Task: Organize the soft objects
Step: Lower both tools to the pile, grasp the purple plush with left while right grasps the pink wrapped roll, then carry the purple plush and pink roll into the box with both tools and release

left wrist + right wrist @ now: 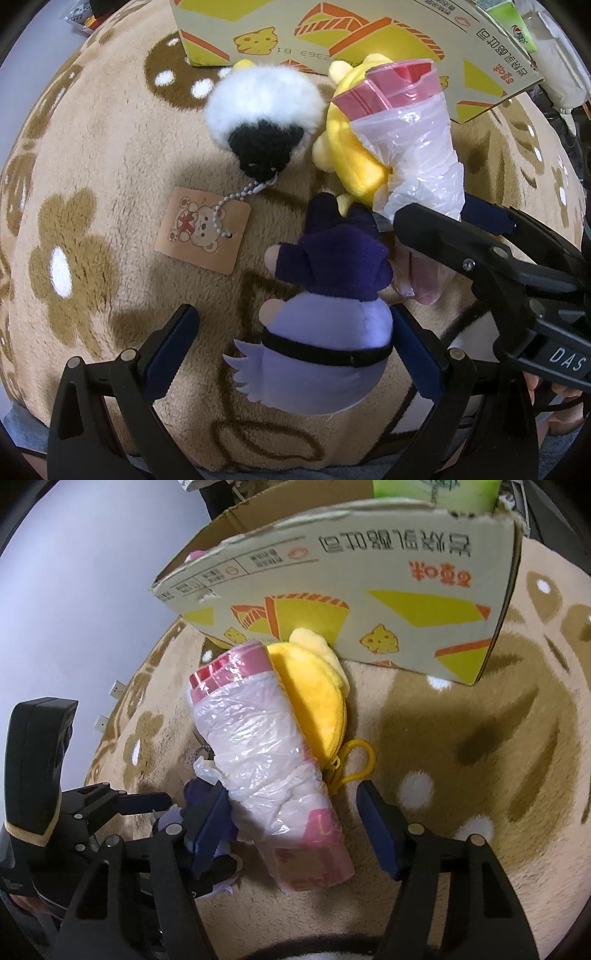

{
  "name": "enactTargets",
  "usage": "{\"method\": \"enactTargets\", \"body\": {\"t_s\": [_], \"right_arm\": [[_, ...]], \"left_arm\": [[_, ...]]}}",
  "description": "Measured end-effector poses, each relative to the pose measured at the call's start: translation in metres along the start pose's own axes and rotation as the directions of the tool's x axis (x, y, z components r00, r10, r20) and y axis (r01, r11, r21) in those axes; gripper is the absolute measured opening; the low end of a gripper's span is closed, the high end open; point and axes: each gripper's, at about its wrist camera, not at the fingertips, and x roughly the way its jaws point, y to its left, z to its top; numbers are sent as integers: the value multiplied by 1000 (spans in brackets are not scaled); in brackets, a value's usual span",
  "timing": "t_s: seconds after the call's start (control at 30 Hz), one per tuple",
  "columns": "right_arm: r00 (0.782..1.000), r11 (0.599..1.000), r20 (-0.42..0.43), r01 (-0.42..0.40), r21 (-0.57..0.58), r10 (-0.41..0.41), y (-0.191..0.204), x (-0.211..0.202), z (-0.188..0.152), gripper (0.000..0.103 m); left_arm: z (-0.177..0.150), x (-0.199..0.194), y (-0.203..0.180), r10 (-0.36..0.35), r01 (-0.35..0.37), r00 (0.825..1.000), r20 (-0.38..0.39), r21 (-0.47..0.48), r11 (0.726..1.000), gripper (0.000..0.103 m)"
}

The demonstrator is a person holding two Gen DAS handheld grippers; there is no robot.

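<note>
A purple and lavender plush doll (325, 314) lies on the beige blanket (110, 147) between the fingers of my left gripper (295, 350). Its jaws are open; the right pad (417, 354) is near the doll and the left pad stands clear. A roll of pink and clear plastic bags (269, 753) leans on a yellow plush pouch (314, 694). My right gripper (295, 830) straddles the roll's lower end, open, with a gap at the right pad (376, 830). A white and black fluffy plush (258, 110) with a paper tag (203, 229) lies to the left.
An open cardboard box (369, 590) with yellow and orange prints stands behind the toys on the blanket. The left gripper's body (92, 805) crowds the right wrist view's lower left. A green carton (513, 22) sits beyond the box.
</note>
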Motion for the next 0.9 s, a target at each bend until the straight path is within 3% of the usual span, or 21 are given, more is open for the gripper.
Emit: {"method": "enactTargets", "body": {"t_s": [0.1, 0.13, 0.37, 0.63, 0.9], "right_arm": [[1000, 1000, 1, -7, -1, 7, 0, -2, -1, 66], [1000, 1000, 1, -18, -1, 18, -1, -4, -1, 56], [1000, 1000, 3, 3, -25, -3, 1, -8, -2, 51], [998, 996, 22, 64, 57, -65, -13, -14, -4, 51], [996, 990, 55, 66, 126, -74, -22, -30, -9, 43]], "left_arm": [[1, 2, -4, -6, 5, 1000, 6, 12, 1000, 89], [1, 2, -5, -13, 13, 1000, 6, 14, 1000, 87], [2, -2, -9, -71, 71, 997, 13, 0, 998, 60], [-2, -5, -9, -95, 95, 995, 29, -8, 995, 57], [-6, -24, 8, -32, 39, 994, 107, -63, 997, 57]]}}
